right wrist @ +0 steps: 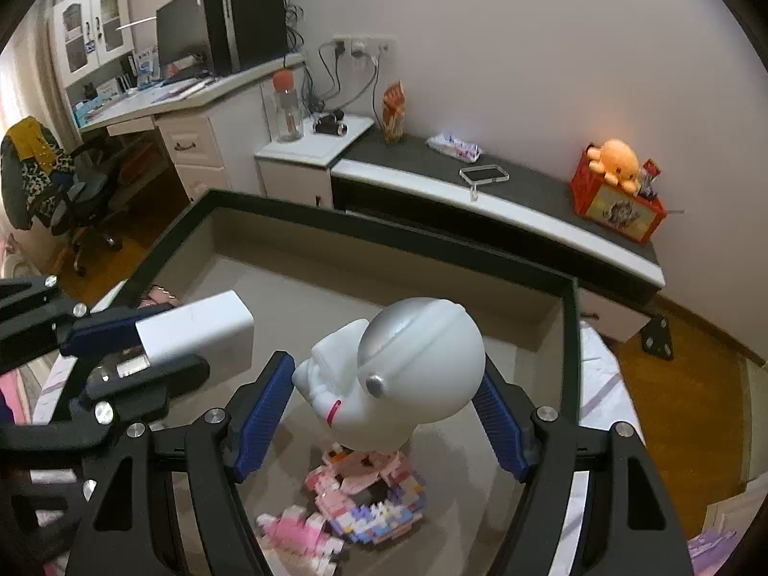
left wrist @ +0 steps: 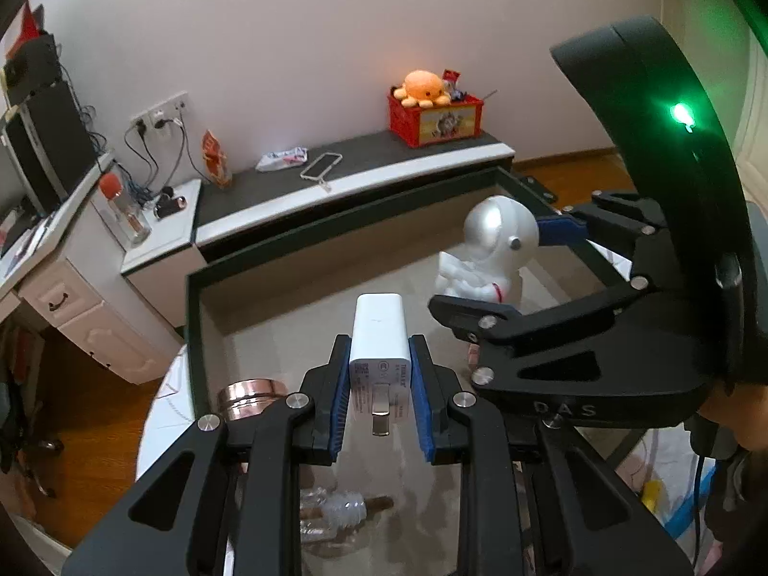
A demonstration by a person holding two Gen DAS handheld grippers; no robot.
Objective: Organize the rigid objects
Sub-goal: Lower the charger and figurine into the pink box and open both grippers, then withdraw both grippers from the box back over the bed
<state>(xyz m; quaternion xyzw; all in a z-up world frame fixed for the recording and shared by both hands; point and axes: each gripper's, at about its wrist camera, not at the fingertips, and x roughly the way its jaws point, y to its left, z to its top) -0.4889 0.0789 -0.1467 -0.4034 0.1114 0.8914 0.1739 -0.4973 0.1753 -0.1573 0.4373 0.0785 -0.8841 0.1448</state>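
Blue ribbed pads of the left gripper [left wrist: 379,398] clamp a smooth white boxy charger [left wrist: 378,350], metal prongs facing back. Beside it, the right gripper [right wrist: 384,413] grips a glossy white astronaut figurine [right wrist: 408,374] with a rounded silver helmet. Both hang over a beige, dark-rimmed tray [right wrist: 384,235] holding pink blocks [right wrist: 355,494].

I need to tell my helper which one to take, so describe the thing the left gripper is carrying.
Over the dark-rimmed beige bin, the left gripper pinches a white charger plug. Unlike the rounded astronaut figure beside it, it is a plain rectangular block with a metal prong.
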